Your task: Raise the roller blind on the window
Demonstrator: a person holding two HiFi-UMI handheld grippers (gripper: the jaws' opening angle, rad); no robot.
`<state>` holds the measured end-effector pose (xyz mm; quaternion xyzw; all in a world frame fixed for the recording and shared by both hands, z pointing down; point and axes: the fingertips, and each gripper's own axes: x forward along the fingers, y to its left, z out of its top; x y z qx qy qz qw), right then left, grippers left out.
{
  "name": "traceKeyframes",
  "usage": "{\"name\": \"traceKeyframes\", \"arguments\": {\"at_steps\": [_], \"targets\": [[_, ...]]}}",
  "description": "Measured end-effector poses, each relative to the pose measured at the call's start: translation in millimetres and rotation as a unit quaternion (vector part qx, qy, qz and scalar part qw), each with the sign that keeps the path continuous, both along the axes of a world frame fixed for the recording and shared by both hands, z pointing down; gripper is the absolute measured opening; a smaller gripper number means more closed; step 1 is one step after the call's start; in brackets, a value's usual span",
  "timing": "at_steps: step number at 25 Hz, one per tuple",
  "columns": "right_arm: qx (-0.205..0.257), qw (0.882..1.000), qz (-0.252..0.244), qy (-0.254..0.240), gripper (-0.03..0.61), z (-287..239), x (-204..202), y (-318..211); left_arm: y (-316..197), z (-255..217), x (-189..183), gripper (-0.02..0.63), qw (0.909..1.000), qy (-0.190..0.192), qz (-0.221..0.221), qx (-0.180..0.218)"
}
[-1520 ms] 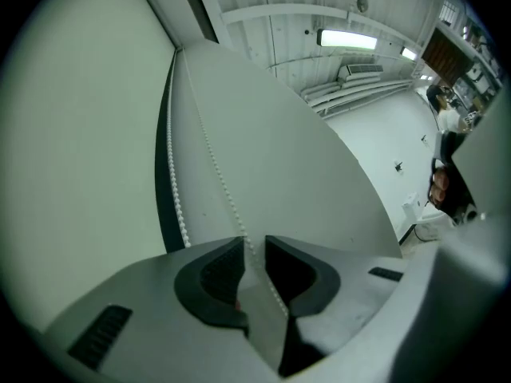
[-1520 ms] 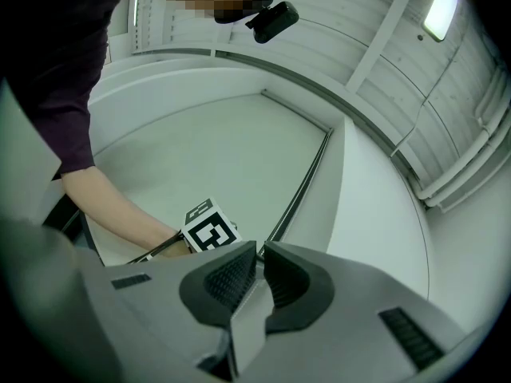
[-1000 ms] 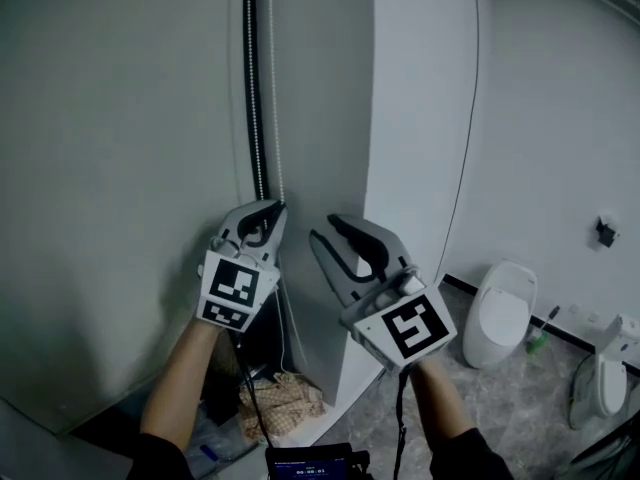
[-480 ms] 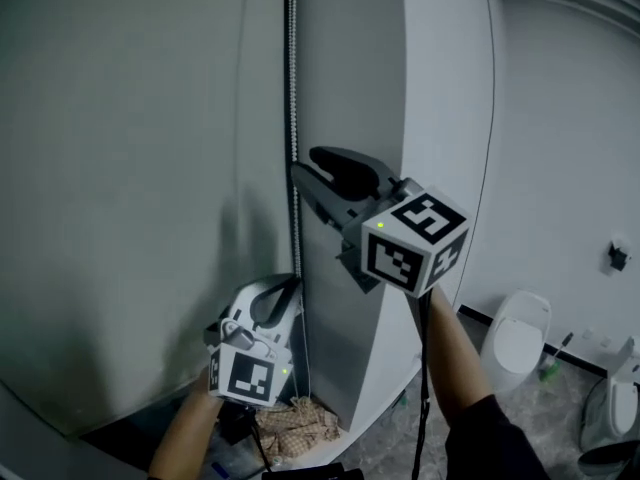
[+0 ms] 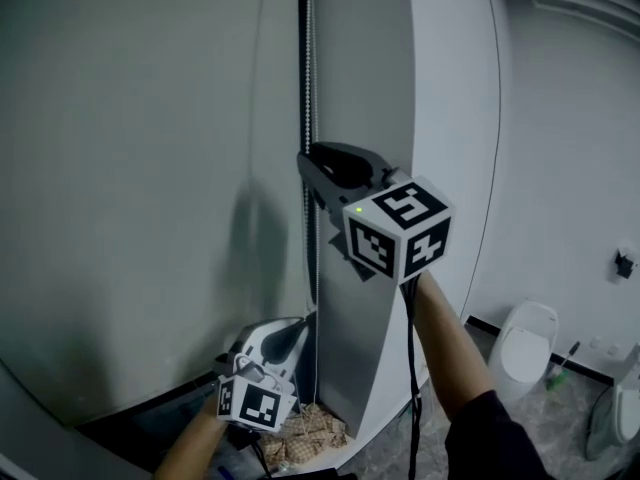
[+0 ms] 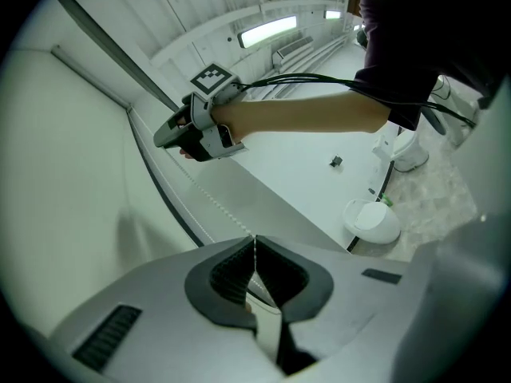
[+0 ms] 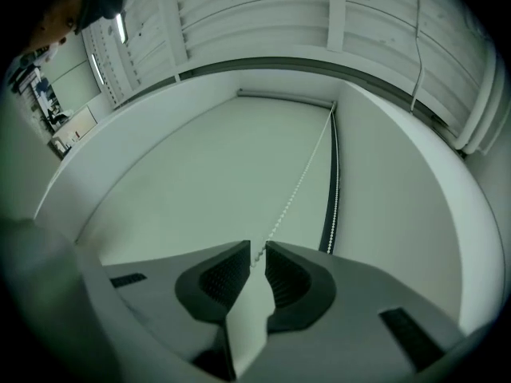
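Blind: hangs over the window, its grey sheet filling the head view down to a low bottom edge. From the right gripper view it runs unbroken from the roller tube downward. Judgement: little or nothing raised so far; most of the pulling is left.

Bead chain: hangs straight along the blind's right edge, beside a dark vertical strip.

Left gripper: low on the chain, jaws pressed together and pinching it.

Right gripper: high on the chain, well above the left. Its jaws have just been closing; they stand narrowly apart, the chain between the tips but not squeezed. Judgement: hand-over-hand pull, upper grip not yet taken.

Surroundings: white pillar just right of the chain. Checked cloth on the floor below. Toilet against the far wall, grey stone floor.
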<state>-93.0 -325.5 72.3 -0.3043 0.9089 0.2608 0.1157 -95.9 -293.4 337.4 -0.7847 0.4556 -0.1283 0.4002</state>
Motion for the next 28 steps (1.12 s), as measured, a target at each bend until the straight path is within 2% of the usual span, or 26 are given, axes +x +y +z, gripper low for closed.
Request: {"name": "traceKeyframes", "arguments": {"at_steps": [2, 5, 7, 10, 12, 16, 19, 21, 24, 28], "targets": [[0.003, 1.0, 0.008, 0.003, 0.052, 4.1, 1.1, 4.6, 6.0, 4.2, 2.2, 0.015, 1.0, -0.001, -0.001, 0.001], [-0.004, 1.0, 0.009, 0.003, 0.039, -15.8, 2.8, -3.2, 2.2, -17.5, 5.7, 0.017, 1.0, -0.003, 0.001, 0.0], [-0.002, 1.0, 0.013, 0.009, 0.023, -8.2, 0.2, 1.1, 6.8, -11.6, 4.3, 0.017, 1.0, -0.002, 0.003, 0.002], [0.024, 0.999, 0.034, 0.031, 0.017, 15.5, -2.9, 18.9, 23.7, 8.9, 2.5, 0.017, 0.9999, 0.01, 0.012, 0.002], [0.047, 0.996, 0.057, 0.048, 0.017, 15.9, -1.9, 22.6, 25.3, 5.1, -0.5, 0.017, 0.9992, 0.031, 0.024, -0.012], [0.121, 0.981, 0.131, 0.079, 0.015, -28.8, 12.4, 10.1, -1.3, -63.4, -14.0, 0.018, 0.9937, 0.091, 0.04, -0.052], [0.16, 0.967, 0.176, 0.095, 0.015, -47.9, 26.5, 14.9, -1.0, -119.0, -22.0, 0.019, 0.9896, 0.121, 0.049, -0.06], [0.174, 0.959, 0.194, 0.106, 0.017, -49.4, 30.5, 15.4, 1.8, -149.2, -28.2, 0.02, 0.9884, 0.135, 0.056, -0.043], [0.177, 0.956, 0.2, 0.121, 0.015, -49.2, 34.7, 13.6, 4.8, -193.3, -31.8, 0.02, 0.9877, 0.142, 0.064, -0.009], [0.183, 0.946, 0.201, 0.179, 0.015, 2.9, 19.7, 18.9, 12.5, -213.0, -28.8, 0.02, 0.9829, 0.164, 0.084, 0.0]]}}
